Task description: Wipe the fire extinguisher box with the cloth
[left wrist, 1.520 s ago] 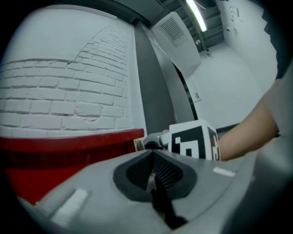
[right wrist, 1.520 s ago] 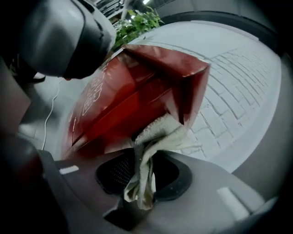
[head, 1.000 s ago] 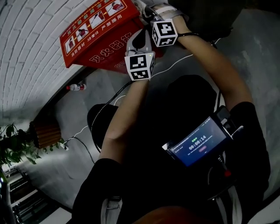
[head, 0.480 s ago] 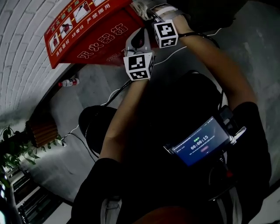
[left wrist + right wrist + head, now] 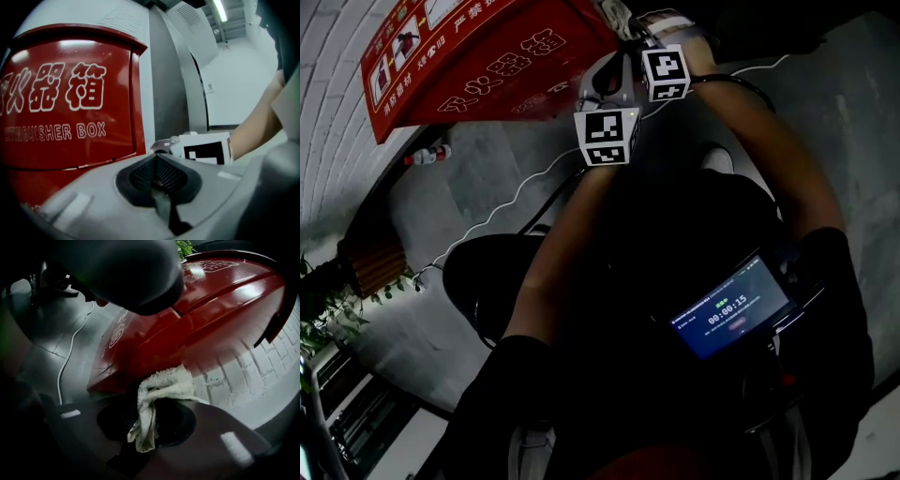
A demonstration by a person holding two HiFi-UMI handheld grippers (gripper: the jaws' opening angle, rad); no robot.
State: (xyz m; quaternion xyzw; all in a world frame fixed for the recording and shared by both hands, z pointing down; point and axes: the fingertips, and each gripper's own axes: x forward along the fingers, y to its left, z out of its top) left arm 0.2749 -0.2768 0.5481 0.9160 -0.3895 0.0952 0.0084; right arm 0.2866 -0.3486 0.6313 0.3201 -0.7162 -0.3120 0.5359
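The red fire extinguisher box stands against the white brick wall, with white lettering on its front. My right gripper is shut on a white cloth, whose bunched end lies at the box's red side, close to its lower edge. My left gripper is shut with nothing between its pads and hovers just in front of the box's right end. In the head view both marker cubes sit close together, the left below the right. The jaw tips are mostly hidden there.
A white cable snakes across the grey floor. A small bottle lies at the wall's foot. A brown planter with green leaves stands at the left. A lit screen hangs on the person's chest.
In the head view the box has slid up and to the left, and the bottle and planter have shifted left too. Both grippers stay together at the box's right end.
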